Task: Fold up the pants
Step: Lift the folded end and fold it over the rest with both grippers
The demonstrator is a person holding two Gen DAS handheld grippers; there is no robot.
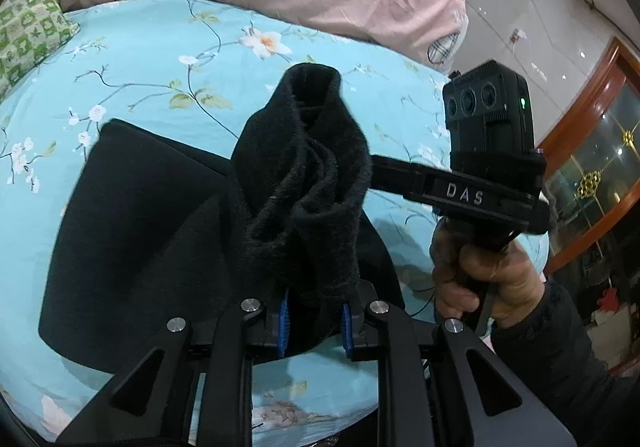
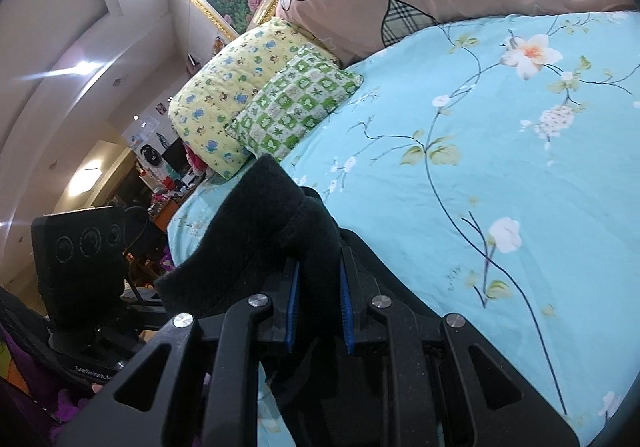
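Green checked pillow (image 1: pixel 28 31) far L on floral blue sheet (image 1: pixel 152 59). Black pants (image 1: pixel 160 231) partly flat on sheet, bunched end lifted. L gripper (image 1: pixel 314 323) pinched narrow on that fabric. R gripper (image 2: pixel 318 307) likewise clamped narrow on pants, R hand (image 1: pixel 480 279) on handle.

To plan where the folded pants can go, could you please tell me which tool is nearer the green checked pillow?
Left, most likely. The green checked pillow lies at the bed's left edge; the left tool grips the black pants on that side, while the right tool grips them further right.
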